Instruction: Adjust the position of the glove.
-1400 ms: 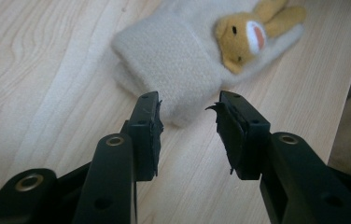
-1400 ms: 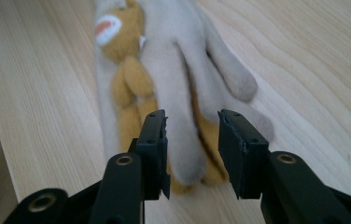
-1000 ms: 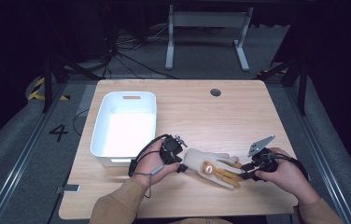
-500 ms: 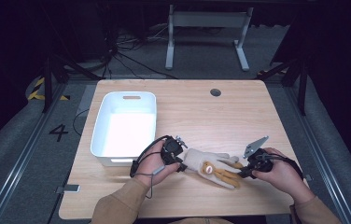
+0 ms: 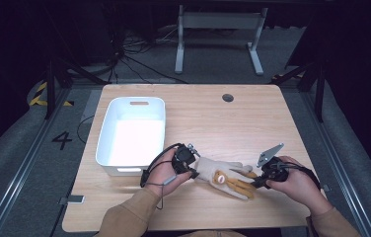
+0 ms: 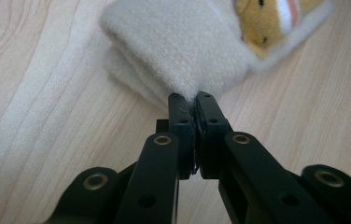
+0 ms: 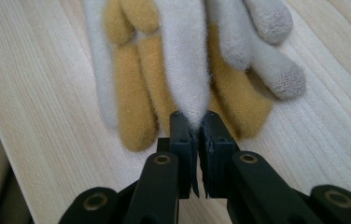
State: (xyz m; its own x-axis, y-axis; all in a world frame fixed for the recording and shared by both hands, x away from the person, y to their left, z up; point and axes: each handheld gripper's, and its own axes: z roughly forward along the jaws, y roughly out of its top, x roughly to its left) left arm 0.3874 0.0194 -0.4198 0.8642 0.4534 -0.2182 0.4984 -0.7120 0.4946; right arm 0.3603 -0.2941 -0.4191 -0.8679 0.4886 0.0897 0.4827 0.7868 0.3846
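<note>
A pair of fuzzy beige and orange gloves (image 5: pixel 225 178) lies stacked on the wooden table (image 5: pixel 213 123), near its front edge, with an orange animal face on the top one. My left gripper (image 5: pixel 193 170) is shut on the beige cuff (image 6: pixel 183 46) at the gloves' left end. My right gripper (image 5: pixel 253 182) is shut on the tip of a beige glove finger (image 7: pixel 185 70) at the right end. Orange glove fingers (image 7: pixel 131 88) and grey-tipped ones (image 7: pixel 281 77) fan out beneath it.
A white rectangular bin (image 5: pixel 133 133) stands on the table's left half, just behind my left hand. A round cable hole (image 5: pixel 228 98) is near the far edge. Black cables trail from both grippers. Dark floor and a metal stand lie beyond the table.
My right gripper has slid a little left toward the gloves and sits at their fingertips. The left gripper and the gloves have hardly moved.
</note>
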